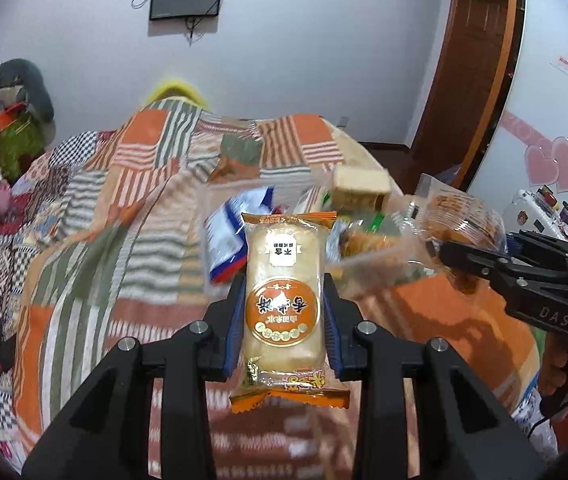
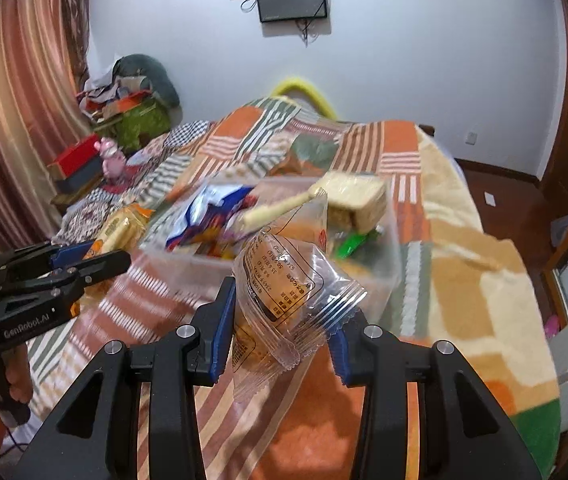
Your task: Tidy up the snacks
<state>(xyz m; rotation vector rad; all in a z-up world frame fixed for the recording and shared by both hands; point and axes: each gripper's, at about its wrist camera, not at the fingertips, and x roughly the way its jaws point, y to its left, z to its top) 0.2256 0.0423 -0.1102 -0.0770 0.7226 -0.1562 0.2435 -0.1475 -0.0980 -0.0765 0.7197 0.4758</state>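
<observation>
Carry step of sorting snacks into the bin. The left gripper [image 1: 284,308] pinches a bread pack [image 1: 282,300] across its width, the pack held upright above the bedspread [image 1: 95,216]. The right gripper [image 2: 281,328] has its jaws clamped on a clear pastry packet [image 2: 279,284], which tilts left between the pads. Both loads hang short of the clear bin [image 2: 187,268], already part-filled with wrapped snacks. Judged next move: bring each pack over the bin's rim, then spread the jaws. The crinkly film may slip or snag.
</observation>
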